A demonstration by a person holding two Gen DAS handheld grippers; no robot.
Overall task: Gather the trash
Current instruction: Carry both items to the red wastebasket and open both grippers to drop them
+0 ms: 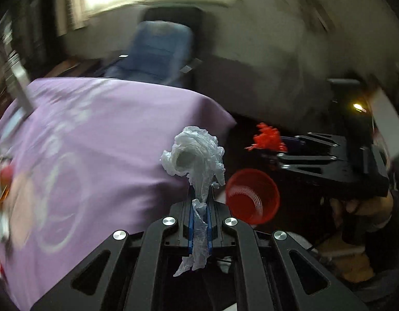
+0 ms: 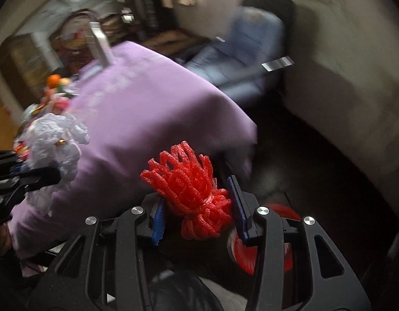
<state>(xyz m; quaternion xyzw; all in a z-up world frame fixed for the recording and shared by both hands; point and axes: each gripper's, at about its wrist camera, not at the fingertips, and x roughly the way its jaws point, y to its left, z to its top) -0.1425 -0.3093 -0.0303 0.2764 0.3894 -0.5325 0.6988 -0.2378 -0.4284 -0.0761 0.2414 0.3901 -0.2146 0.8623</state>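
In the left wrist view my left gripper (image 1: pixel 200 197) is shut on a crumpled clear plastic bag (image 1: pixel 196 155), which puffs out above the fingertips and trails down between the blue pads. A red ribbed bin (image 1: pixel 252 197) lies just right of it, mouth toward the camera. In the right wrist view my right gripper (image 2: pixel 196 197) is shut on a bundled red foam net (image 2: pixel 191 189), held in the air. The red bin (image 2: pixel 286 213) shows below, mostly hidden behind the right finger. Each view catches the other gripper: right gripper (image 1: pixel 282 150) with the net (image 1: pixel 266 137), left gripper (image 2: pixel 36 177) with the bag (image 2: pixel 57 142).
A table under a purple cloth (image 1: pixel 95 142) fills the left, its corner close to both grippers. Mixed clutter (image 2: pixel 54 90) and a metal bracket (image 2: pixel 99 44) sit at its far side. A blue armchair (image 1: pixel 158 51) stands beyond. Dark floor (image 2: pixel 316 155) lies to the right. Both views are motion-blurred.
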